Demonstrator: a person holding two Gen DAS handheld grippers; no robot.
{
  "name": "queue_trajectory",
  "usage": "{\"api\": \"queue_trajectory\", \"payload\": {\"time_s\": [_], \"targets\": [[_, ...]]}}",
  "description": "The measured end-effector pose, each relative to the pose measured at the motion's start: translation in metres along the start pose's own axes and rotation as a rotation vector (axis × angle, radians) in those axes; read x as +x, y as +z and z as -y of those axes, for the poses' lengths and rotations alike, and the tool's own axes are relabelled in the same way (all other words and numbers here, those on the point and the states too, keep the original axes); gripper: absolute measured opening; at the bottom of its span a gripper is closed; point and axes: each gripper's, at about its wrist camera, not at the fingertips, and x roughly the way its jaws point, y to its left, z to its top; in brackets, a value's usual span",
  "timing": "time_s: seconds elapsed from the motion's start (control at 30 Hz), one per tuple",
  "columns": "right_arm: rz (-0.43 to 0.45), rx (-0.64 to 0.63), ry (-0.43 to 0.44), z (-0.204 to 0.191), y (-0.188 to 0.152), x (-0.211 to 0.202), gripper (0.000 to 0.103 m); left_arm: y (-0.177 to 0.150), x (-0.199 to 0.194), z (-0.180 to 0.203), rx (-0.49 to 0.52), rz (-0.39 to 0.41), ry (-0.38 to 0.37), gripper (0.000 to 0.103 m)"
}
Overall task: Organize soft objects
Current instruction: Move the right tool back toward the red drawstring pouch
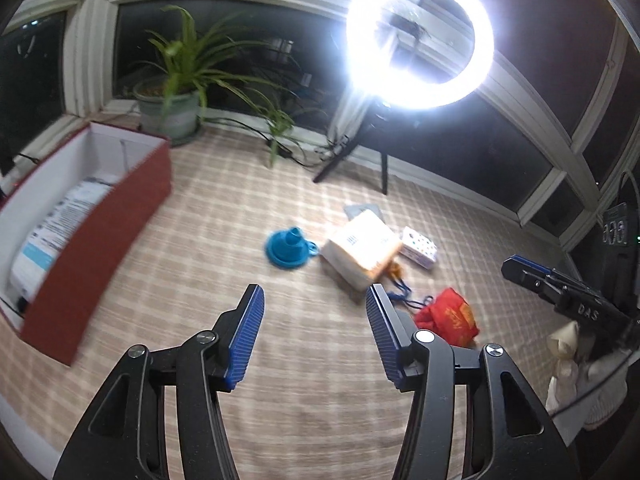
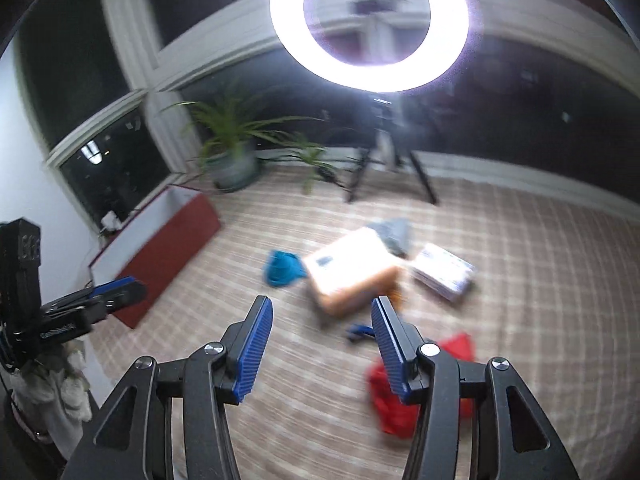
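On the plaid cloth lie a blue soft item (image 1: 290, 248), an orange-and-white tissue pack (image 1: 360, 250), a small dotted white pack (image 1: 419, 247), a grey item (image 1: 360, 210) behind the tissue pack, a red bag (image 1: 450, 316) and a blue cord (image 1: 404, 298). My left gripper (image 1: 314, 336) is open and empty, above the cloth in front of them. My right gripper (image 2: 320, 348) is open and empty; the tissue pack (image 2: 352, 272) lies beyond its tips and the red bag (image 2: 404, 392) sits partly behind its right finger. It also shows at the right of the left wrist view (image 1: 560, 292).
A red box with white inside (image 1: 92, 216) stands at the left, holding a printed pack (image 1: 56, 224). A potted plant (image 1: 172, 108) and a ring light on a tripod (image 1: 418, 36) stand at the back by the window. The left gripper shows at the left of the right wrist view (image 2: 108, 296).
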Motion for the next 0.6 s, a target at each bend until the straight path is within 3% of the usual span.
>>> {"api": "queue_trajectory", "payload": {"time_s": [0.3,0.6], "targets": [[-0.08,0.194,-0.014,0.133,-0.03,-0.01,0.048,-0.03,0.055,0.057,0.011,-0.111,-0.108,0.055],[-0.22,0.23,0.068,0.182,-0.06,0.023,0.048,-0.066,0.119,0.109,0.021,-0.264,-0.205,0.055]]}}
